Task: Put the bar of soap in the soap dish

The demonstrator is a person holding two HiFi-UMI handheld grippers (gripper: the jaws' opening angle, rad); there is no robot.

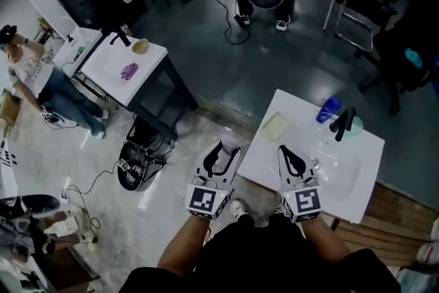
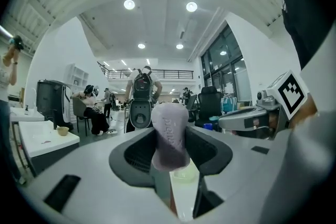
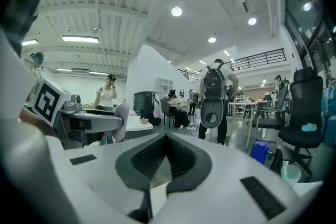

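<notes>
While the left gripper (image 1: 225,149) clamps the bar of soap (image 2: 169,134) at lower centre of the head view, I judge it light, hard and slick, best pinched across its broad faces. Right gripper (image 1: 284,150), closed on nothing, points level alongside; the soap dish (image 1: 275,126) sits up-right on the white table (image 1: 291,103).

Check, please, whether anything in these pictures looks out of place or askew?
Nothing looks spilled or damaged. The only stray item is the bar of soap, clamped upright in the left tool, while the soap dish sits empty on the counter.
</notes>
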